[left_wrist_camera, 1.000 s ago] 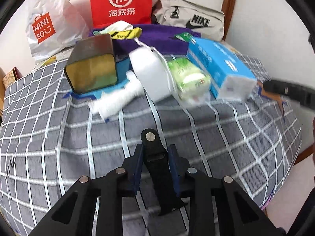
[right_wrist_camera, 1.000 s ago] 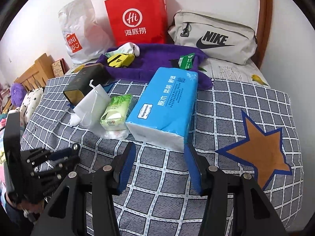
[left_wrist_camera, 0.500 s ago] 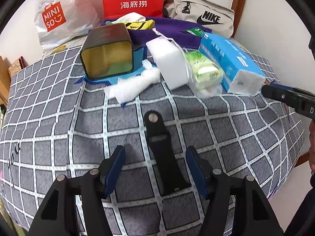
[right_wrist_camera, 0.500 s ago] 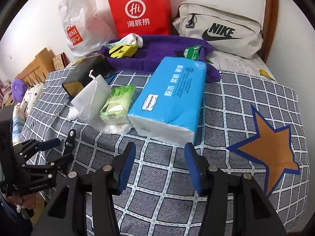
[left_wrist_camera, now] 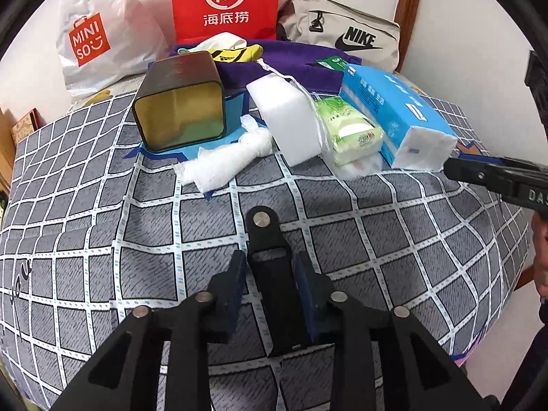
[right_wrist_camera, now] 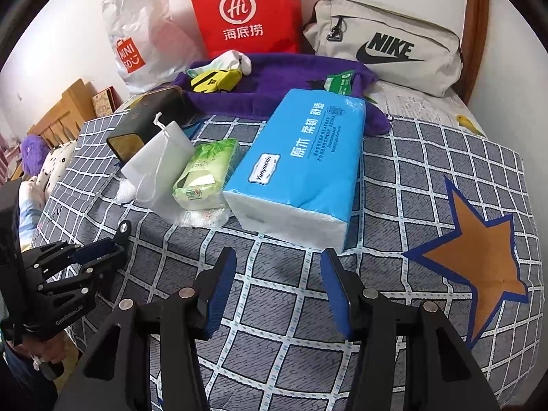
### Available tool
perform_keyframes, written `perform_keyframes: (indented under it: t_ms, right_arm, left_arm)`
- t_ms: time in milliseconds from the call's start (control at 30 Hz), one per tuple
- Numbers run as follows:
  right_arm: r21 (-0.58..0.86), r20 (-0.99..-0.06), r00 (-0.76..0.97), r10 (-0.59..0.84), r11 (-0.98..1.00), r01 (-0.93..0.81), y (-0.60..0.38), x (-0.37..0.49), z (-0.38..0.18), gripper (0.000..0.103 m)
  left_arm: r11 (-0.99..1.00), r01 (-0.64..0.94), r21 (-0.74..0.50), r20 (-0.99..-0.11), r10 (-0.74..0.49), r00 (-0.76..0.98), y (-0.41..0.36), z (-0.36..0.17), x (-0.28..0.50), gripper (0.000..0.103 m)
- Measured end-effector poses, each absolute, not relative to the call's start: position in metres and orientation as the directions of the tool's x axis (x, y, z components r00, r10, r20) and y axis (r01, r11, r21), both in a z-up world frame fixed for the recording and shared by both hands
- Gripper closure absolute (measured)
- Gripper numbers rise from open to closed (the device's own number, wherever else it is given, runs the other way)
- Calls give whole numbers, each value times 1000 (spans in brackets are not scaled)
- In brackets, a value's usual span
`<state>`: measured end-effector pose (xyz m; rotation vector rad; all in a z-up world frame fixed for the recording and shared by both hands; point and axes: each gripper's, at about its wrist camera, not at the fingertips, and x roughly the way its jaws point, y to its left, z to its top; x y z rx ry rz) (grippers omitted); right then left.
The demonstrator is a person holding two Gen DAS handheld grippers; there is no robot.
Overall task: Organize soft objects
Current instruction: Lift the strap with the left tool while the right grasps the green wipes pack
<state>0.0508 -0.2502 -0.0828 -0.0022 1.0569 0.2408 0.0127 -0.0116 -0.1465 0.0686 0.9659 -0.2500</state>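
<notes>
My left gripper (left_wrist_camera: 269, 257) hovers low over the checked bedspread (left_wrist_camera: 376, 239), its jaws closing around a black strap-like piece (left_wrist_camera: 265, 233) with a metal rivet; a thin gap still shows at the pads. Beyond it lie a crumpled white cloth (left_wrist_camera: 222, 164), a white drawstring pouch (left_wrist_camera: 284, 116), a green wipes pack (left_wrist_camera: 349, 130) and a blue tissue pack (left_wrist_camera: 394, 113) in a row. My right gripper (right_wrist_camera: 279, 257) stands open and empty just in front of the blue tissue pack (right_wrist_camera: 308, 157). The left gripper (right_wrist_camera: 102, 250) shows at that view's left edge.
A dark tin box (left_wrist_camera: 178, 109) lies on its side left of the pouch. Behind are a purple towel (right_wrist_camera: 274, 82) with a yellow item (right_wrist_camera: 212, 80), a red paper bag (right_wrist_camera: 246, 13), a Miniso bag (right_wrist_camera: 137, 44) and a Nike bag (right_wrist_camera: 387, 44). An orange star patch (right_wrist_camera: 479, 257) marks the bedspread's right side.
The left jaws were shut on the black piece, then opened wide, and have now come back in around it. The right gripper has stayed open and nearly still.
</notes>
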Motion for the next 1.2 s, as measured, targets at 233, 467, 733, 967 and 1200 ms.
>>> perform_keyframes:
  t_ms: [233, 467, 733, 967, 1200]
  right_arm:
    - [120, -871, 448, 202, 971, -206, -246, 54, -90, 52]
    - [121, -865, 455, 212, 968, -220, -241, 54, -84, 52]
    - [124, -832, 492, 257, 950, -287, -221, 63, -57, 52]
    - [100, -835, 481, 269, 932, -348, -194, 83, -55, 52]
    - [11, -864, 454, 219, 909, -416, -157, 101, -69, 52]
  left_arm:
    - [971, 237, -25, -801, -161, 576, -19, -149, 13, 79]
    - [969, 226, -102, -798, -216, 563, -4, -138, 19, 81]
    - [977, 193, -92, -785, -190, 590, 13, -116, 29, 81]
    - [982, 168, -91, -782, -175, 598, 28, -110, 39, 80]
    - [980, 169, -110, -784, -190, 590, 35, -112, 48, 80]
